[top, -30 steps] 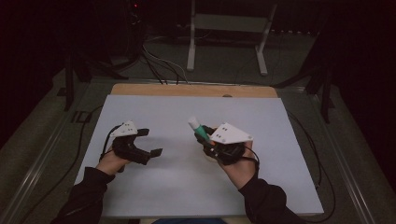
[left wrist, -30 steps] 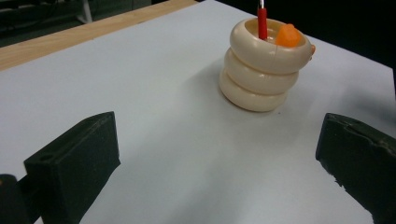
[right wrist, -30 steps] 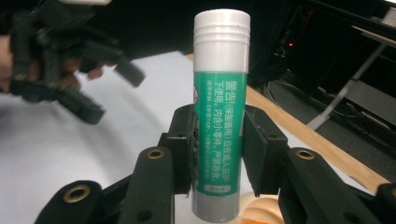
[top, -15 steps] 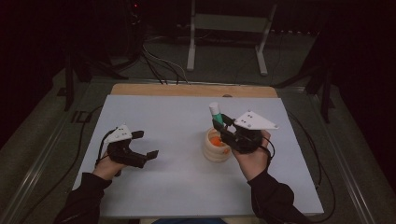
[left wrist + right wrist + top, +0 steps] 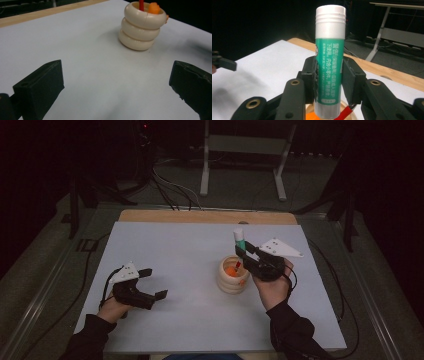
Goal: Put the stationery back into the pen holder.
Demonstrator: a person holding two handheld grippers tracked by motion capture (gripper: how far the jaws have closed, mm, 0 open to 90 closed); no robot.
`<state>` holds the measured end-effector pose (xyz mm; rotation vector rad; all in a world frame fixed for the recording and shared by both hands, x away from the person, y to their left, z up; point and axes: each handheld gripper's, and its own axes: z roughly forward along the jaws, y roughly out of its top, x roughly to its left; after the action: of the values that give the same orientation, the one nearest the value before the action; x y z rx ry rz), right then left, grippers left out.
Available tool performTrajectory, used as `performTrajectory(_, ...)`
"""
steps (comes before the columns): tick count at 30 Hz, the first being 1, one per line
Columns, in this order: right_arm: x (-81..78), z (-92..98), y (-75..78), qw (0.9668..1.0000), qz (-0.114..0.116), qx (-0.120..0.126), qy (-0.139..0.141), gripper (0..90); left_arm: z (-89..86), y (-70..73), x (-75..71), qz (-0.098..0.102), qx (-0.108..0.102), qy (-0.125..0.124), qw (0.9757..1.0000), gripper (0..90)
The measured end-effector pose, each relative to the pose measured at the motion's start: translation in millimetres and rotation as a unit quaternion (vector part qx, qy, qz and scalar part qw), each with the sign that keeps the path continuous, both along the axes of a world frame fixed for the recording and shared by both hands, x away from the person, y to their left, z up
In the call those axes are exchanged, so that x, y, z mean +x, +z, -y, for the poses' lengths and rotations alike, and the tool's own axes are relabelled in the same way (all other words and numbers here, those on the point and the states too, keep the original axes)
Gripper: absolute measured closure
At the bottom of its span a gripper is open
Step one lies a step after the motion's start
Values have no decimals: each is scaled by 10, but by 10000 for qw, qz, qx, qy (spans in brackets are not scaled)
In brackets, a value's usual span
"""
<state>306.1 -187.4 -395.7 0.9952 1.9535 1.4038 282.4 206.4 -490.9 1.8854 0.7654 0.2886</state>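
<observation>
A green glue stick (image 5: 330,62) with a white cap stands upright between the jaws of my right gripper (image 5: 329,82), which is shut on its lower half. In the high view the right gripper (image 5: 243,254) holds the glue stick (image 5: 239,238) just above and behind a cream ringed holder (image 5: 233,279). An orange piece (image 5: 154,8) and a red stick (image 5: 141,4) sit inside the holder (image 5: 141,30). My left gripper (image 5: 156,283) rests low at the table's left, open, with nothing between its jaws. In its own view the left gripper (image 5: 115,85) faces the holder.
A white sheet (image 5: 185,255) covers the table, with a wooden edge (image 5: 205,216) at the far side. Beyond it stand a metal stand (image 5: 245,160) and floor cables (image 5: 170,185). A dark cable (image 5: 330,270) trails right of the right hand.
My right gripper has carried the glue stick to the right and turned it upright, uncovering the cream holder. My left gripper has drawn back slightly toward the near left.
</observation>
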Motion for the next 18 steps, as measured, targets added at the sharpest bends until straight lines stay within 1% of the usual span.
performTrajectory(1, 6, 3, -16, 10000, -15, -2, -36, 662, -3, -11, -6, -17, -21, 11, 10000, 1)
performTrajectory(4, 35, 17, -71, 10000, -63, 29, -68, 662, -10, -40, -25, -18, 111, 103, 9999, 2)
performTrajectory(6, 54, 23, -110, 9999, -131, 30, -84, 662, -18, -53, -39, -45, 100, 112, 9999, 1)
performTrajectory(13, 104, 50, -253, 9995, -261, 84, -144, 662, -51, -75, -96, 23, 58, 258, 9996, 2)
performTrajectory(15, 117, 54, -297, 9994, -311, 108, -144, 662, -62, -83, -115, 66, 85, 310, 9995, 2)
performTrajectory(17, 123, 52, -315, 9993, -336, 95, -162, 662, -72, -94, -133, 41, 88, 344, 9994, 2)
performTrajectory(18, 133, 53, -353, 9991, -359, 111, -175, 662, -77, -101, -146, 54, 84, 363, 9993, 2)
